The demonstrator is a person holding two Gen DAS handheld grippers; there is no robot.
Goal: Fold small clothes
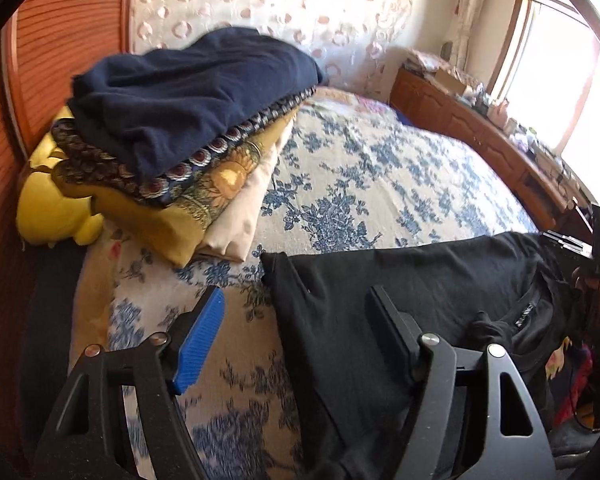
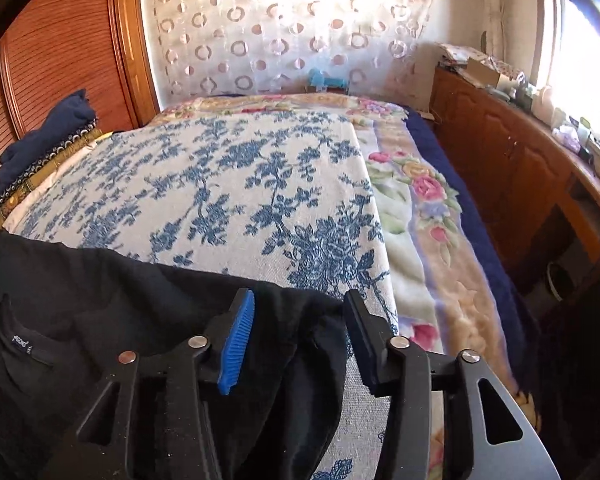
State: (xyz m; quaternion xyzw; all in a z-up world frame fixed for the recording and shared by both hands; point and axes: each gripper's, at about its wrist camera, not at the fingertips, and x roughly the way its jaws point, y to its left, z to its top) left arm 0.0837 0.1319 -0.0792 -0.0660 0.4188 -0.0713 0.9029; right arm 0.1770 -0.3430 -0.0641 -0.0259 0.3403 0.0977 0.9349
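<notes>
Bed cover: the blue-flowered bed cover [image 2: 228, 184] lies flat; in the right wrist view its right edge runs from about 12 to 5 o'clock, with a rose-patterned blanket [image 2: 428, 208] showing beyond it.
Open room: the middle of the bed, from the centre out toward 12 and 1 o'clock in both views, is bare cover.
Left boundary: a stack of folded clothes [image 1: 188, 112], a navy piece on top, sits at 10 o'clock in the left wrist view, against the wooden wardrobe [image 1: 64, 40]; a yellow soft toy [image 1: 56, 200] lies just beside it.
Right boundary: a wooden cabinet [image 2: 512, 160] runs along the bed's right side under the window, at 2 to 3 o'clock.
Garment place: the black garment [image 1: 420, 280] lies on the near edge of the bed, at 4 to 6 o'clock in the left wrist view and 7 to 8 o'clock in the right.
Garment axis: its long axis runs left to right across the near edge; the neck label [image 2: 22, 340] faces up at the near side.
Left hand-held gripper [image 1: 296, 316]: jaws well apart, nothing gripped; the garment's left edge lies under the gap, and the right finger is over the cloth.
Right hand-held gripper [image 2: 300, 320]: jaws partly open, pressing on nothing; the garment's right edge lies beneath the gap.
</notes>
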